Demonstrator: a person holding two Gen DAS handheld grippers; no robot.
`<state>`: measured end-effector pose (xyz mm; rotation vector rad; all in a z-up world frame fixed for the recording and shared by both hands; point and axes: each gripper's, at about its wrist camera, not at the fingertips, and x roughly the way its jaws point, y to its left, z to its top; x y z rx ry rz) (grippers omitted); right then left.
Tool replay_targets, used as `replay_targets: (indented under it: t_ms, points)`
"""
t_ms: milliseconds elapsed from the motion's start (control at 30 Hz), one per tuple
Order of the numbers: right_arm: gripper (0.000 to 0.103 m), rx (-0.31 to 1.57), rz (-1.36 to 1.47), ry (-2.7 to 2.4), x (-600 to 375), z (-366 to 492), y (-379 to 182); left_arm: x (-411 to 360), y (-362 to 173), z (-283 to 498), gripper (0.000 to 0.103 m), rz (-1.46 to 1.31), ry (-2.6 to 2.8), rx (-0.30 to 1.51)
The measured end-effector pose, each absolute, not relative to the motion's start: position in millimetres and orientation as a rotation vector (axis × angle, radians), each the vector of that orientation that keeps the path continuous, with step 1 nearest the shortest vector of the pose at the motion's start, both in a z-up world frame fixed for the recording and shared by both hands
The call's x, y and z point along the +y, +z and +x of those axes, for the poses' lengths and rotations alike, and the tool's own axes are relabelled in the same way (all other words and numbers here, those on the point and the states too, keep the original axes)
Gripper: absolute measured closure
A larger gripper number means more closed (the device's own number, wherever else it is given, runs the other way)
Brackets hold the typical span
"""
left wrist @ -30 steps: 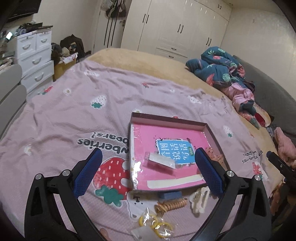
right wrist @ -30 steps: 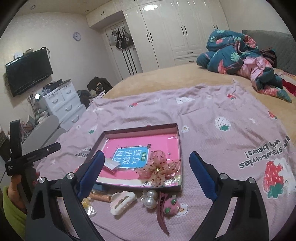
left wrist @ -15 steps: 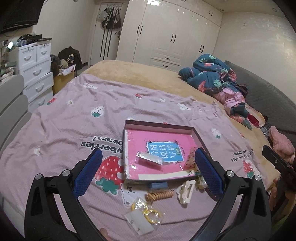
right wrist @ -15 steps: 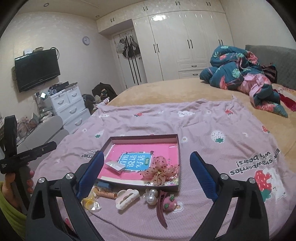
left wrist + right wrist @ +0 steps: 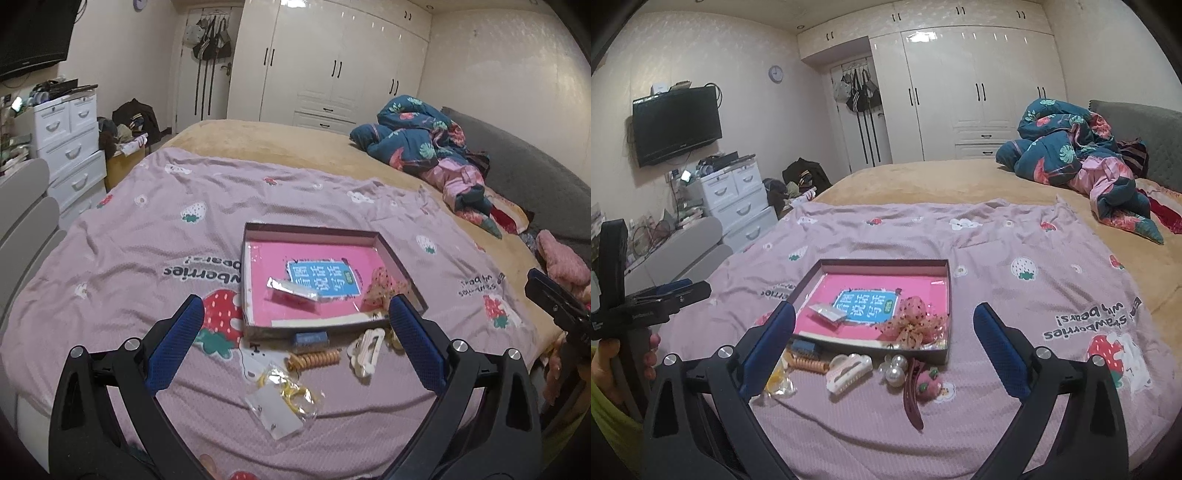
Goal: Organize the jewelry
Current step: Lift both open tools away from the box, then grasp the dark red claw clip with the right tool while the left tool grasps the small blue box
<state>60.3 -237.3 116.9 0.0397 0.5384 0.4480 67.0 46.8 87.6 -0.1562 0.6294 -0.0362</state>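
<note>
The left gripper is hovering with its blue-padded fingers spread wide and nothing between them. The right gripper is likewise hanging spread apart and empty above the lilac strawberry-print blanket.

Just beyond the left gripper's fingertips, a clear packet of yellow rings is lying on the blanket, with a coiled tan hair tie a little farther out. To the right of that, close to the right-hand finger, a cream claw clip is sitting. A small blue block is resting against the near wall of the box.

Between the right gripper's fingers, nearest first, a dark red hair clip with a pink strawberry charm is lying beside the cream claw clip, and a cluster of pearl beads is sitting just behind them.

Straight ahead of both grippers, a shallow cardboard box is lying open, lined in pink with a blue label. Inside it, a small silvery packet is sitting toward the left, and a dotted pink bow is resting in the near right corner.

Far beyond, a crumpled floral quilt is heaped on the bed, and white wardrobes are lining the wall.
</note>
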Motion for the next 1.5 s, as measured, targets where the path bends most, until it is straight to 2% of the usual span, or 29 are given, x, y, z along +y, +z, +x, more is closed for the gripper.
replay_targets:
  t_ms: [1400,1500]
  points:
    - [0.007,0.782,-0.088,0.463,-214.5,64.7,22.8,9.8,0.3,77.5,0.009,-0.089,-0.096,0.856]
    - [0.010,0.809,-0.083,0.454,-214.0,71.4,11.4,11.1,-5.7,82.7,0.009,-0.095,-0.095,0.866]
